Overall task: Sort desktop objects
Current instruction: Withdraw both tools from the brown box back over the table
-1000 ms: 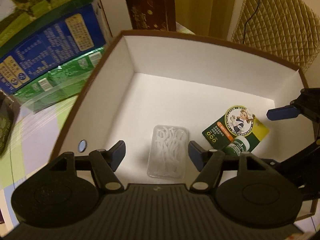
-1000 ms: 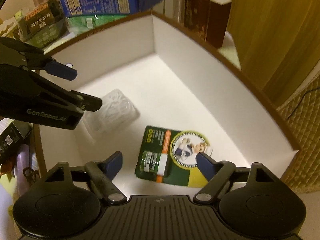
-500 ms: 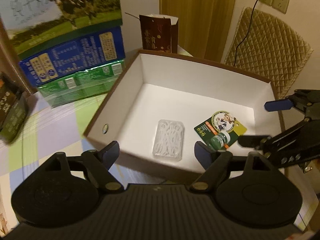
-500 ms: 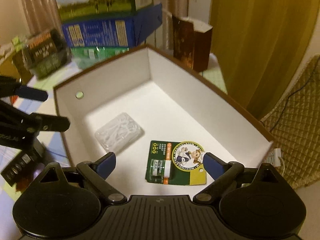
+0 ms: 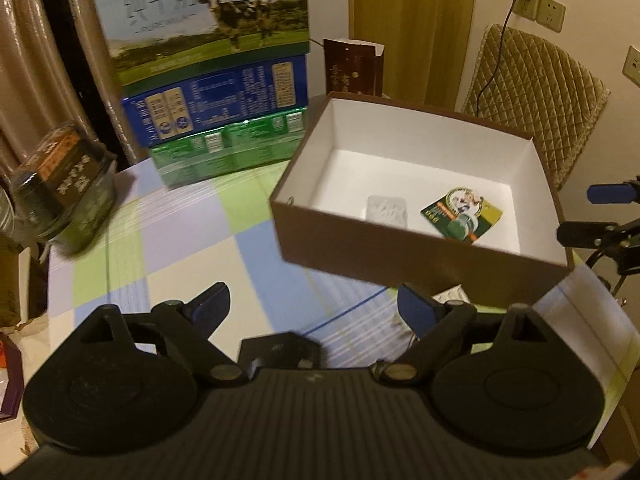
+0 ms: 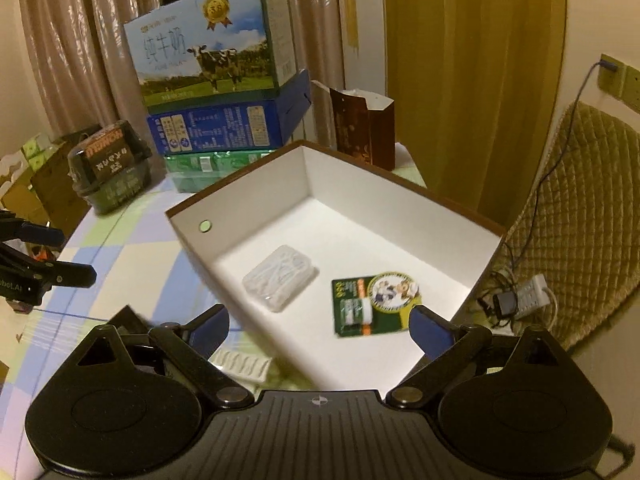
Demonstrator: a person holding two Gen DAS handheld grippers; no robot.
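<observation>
Jaws on my left gripper (image 5: 310, 306) are opening on nothing, and at two o'clock the brown box (image 5: 420, 244) already holds the clear plastic case (image 5: 387, 209) and the carded lip balm (image 5: 461, 216); at my six o'clock lies a small black item (image 5: 280, 346), probably light and rigid, best pinched across its short sides. My right gripper (image 6: 320, 326) is spread wide and empty; at seven o'clock a white blister strip (image 6: 242, 364) looks flimsy, so I'd take its long edges gently.

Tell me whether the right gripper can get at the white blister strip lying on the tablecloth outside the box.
Probably yes: the white blister strip lies uncovered just ahead of the right gripper, beside the brown box; the jaws stand open and empty.
</observation>
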